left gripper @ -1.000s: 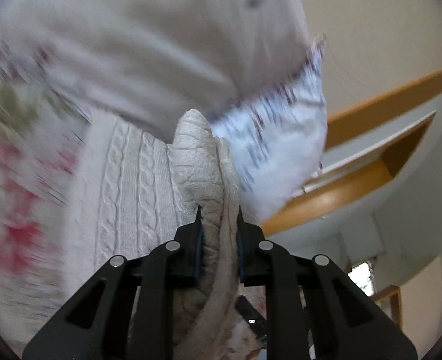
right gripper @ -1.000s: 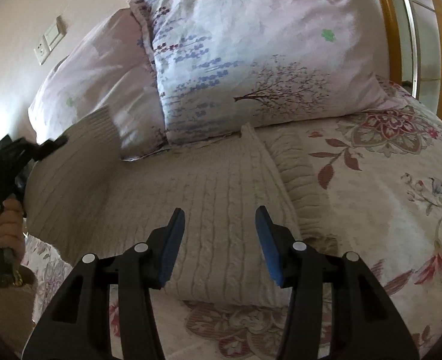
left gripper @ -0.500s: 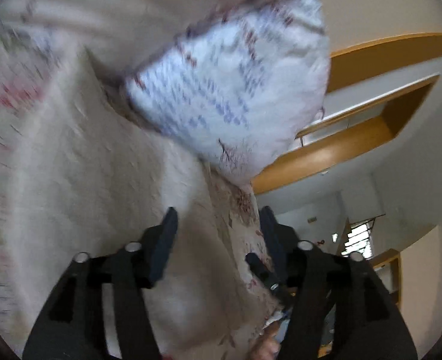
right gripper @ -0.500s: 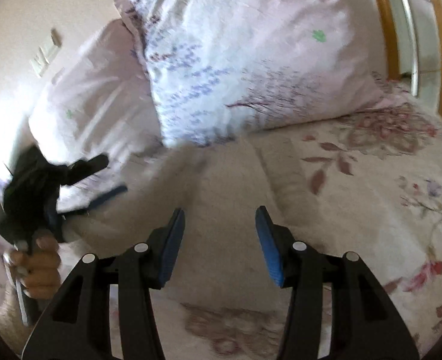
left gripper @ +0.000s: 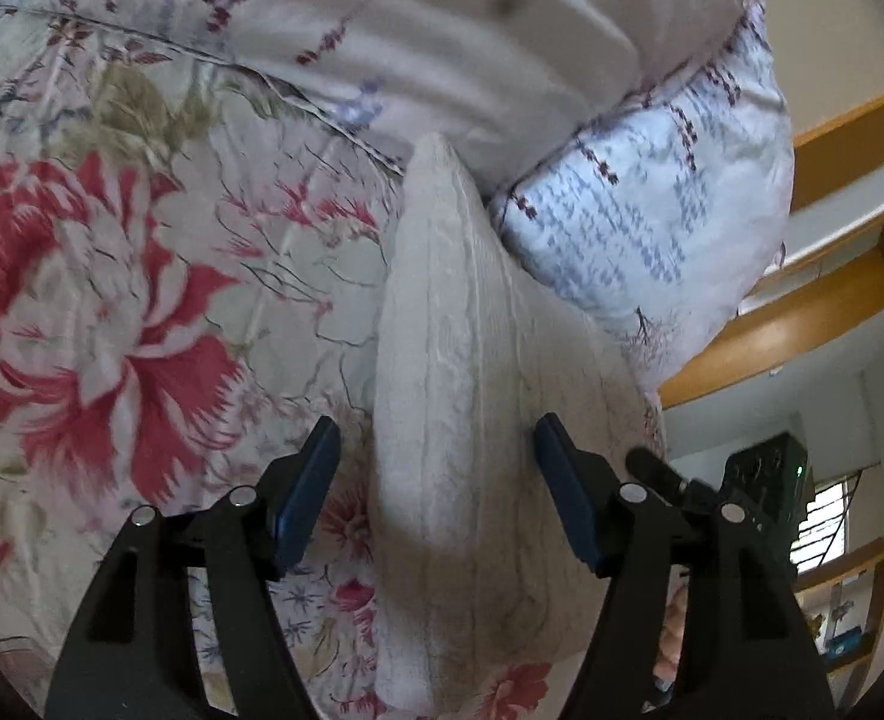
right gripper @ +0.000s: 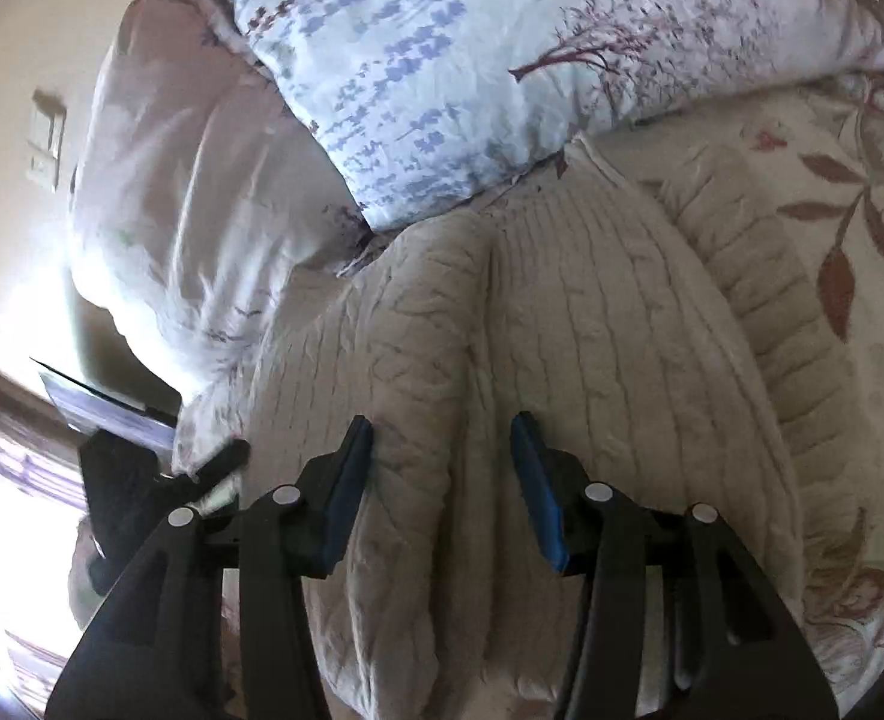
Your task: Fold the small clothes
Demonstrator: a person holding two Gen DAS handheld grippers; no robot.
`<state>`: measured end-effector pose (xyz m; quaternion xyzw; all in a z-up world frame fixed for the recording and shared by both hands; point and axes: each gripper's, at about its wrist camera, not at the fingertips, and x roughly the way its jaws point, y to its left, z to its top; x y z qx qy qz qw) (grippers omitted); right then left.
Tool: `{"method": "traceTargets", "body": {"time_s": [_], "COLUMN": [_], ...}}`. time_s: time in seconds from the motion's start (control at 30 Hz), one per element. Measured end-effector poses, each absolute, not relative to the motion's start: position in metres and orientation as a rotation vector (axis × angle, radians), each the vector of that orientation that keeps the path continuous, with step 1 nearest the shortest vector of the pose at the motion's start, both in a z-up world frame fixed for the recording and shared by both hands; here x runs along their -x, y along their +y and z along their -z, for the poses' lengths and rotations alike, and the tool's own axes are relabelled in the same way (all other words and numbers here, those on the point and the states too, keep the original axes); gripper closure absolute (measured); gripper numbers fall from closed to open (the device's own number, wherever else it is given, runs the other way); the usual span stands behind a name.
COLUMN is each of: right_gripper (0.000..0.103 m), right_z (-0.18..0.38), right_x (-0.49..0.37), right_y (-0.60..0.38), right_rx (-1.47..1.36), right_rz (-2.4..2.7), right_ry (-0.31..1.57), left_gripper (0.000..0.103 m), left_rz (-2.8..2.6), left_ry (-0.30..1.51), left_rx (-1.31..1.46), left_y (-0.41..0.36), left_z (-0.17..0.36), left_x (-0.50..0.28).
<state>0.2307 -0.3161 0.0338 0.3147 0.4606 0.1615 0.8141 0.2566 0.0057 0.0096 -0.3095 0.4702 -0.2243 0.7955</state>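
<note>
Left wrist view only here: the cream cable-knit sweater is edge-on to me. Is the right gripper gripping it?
Observer: No. The right gripper is open above the cream cable-knit sweater, with nothing pinched.
Operator: Is any fold laid down?
Observer: Yes. In the right wrist view a flap lies folded over the sweater's left part, and its edge runs up from between the jaws.
Operator: What about the other side?
Observer: A ribbed band lies along the sweater's right edge, next to the floral bedspread.
</note>
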Motion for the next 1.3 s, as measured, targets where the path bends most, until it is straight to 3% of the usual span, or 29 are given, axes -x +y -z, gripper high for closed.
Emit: {"method": "traceTargets", "body": {"time_s": [0.1,0.2,0.3,0.37,0.63,0.97,1.3], "right_gripper": [0.053,0.059,0.076,0.082,0.086,0.087,0.087], "right_z": [-0.034,-0.032,-0.029,-0.03,-0.061,-0.102,-0.083], "right_x": [-0.233,-0.239,-0.245,-0.245,-0.235,-0.218,-0.209], "right_y": [-0.309,-0.305,-0.304,-0.3,-0.29,-0.316,-0.364], "right_rx": [-0.661,-0.664,-0.654,-0.62,-0.411,-0.159,-0.148], "right_rz": [-0.37,-0.385,-0.38,-0.378,-0.33,-0.131,0.02], "right_ry": [0.979,0.974,0.968,0.95,0.848,0.716,0.755], "left_gripper": [0.036,0.036,0.035,0.033,0.022,0.021,0.021], "left_rz": [0.495,0.499,0.496,0.498,0.536,0.57,0.604], "left_ry": [1.009,1.007,1.003,1.003,0.991,0.939,0.965], "left_rx": [0.662,0.664,0.651,0.649,0.638,0.555,0.483], "left_y": [0.007,0.003,-0.004,-0.006,-0.013,-0.025,-0.05], "left_z": [-0.007,-0.006,-0.008,-0.009,-0.019,-0.035,-0.031], "left_x": [-0.254,-0.254,-0.256,-0.258,-0.256,-0.245,-0.241]}}
